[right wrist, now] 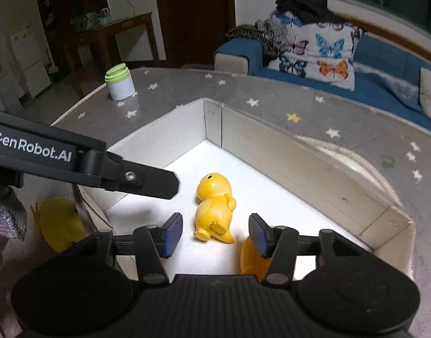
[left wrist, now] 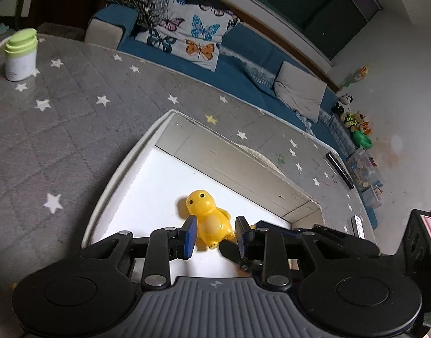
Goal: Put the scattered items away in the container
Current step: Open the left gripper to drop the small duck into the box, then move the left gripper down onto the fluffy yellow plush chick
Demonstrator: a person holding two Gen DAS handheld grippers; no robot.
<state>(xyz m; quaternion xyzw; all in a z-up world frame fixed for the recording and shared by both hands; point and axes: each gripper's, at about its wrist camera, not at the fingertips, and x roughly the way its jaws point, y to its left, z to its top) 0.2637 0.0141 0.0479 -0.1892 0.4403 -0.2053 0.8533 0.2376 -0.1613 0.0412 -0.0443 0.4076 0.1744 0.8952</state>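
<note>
Though both grippers hung over the box (right wrist: 314, 174), neither held anything; the left gripper (left wrist: 215, 235) had its jaws spread either side of the toy (left wrist: 208, 219) without visibly touching it, and the right gripper (right wrist: 215, 232) stood with jaws wide apart above the same toy (right wrist: 215, 211). The toy, a small yellow figure of glossy moulded plastic, lay on its back on the white floor of the box; it looked light, rigid and rather slippery, with a rounded belly that pads could skid off; the flatter flanks below the arms seemed the surest hold, a light squeeze being enough. The box was a shallow white tray with low walls, sitting on the grey starred counter (left wrist: 74, 140); besides the toy it held an orange piece (right wrist: 252, 256), half hidden under the right gripper. Outside the box, beside its near-left wall, a blurred yellow thing (right wrist: 60, 225) lay on the counter; a jar (right wrist: 120, 83) with a green lid stood well apart near the far edge; both, I judged, might count as scattered items.
</note>
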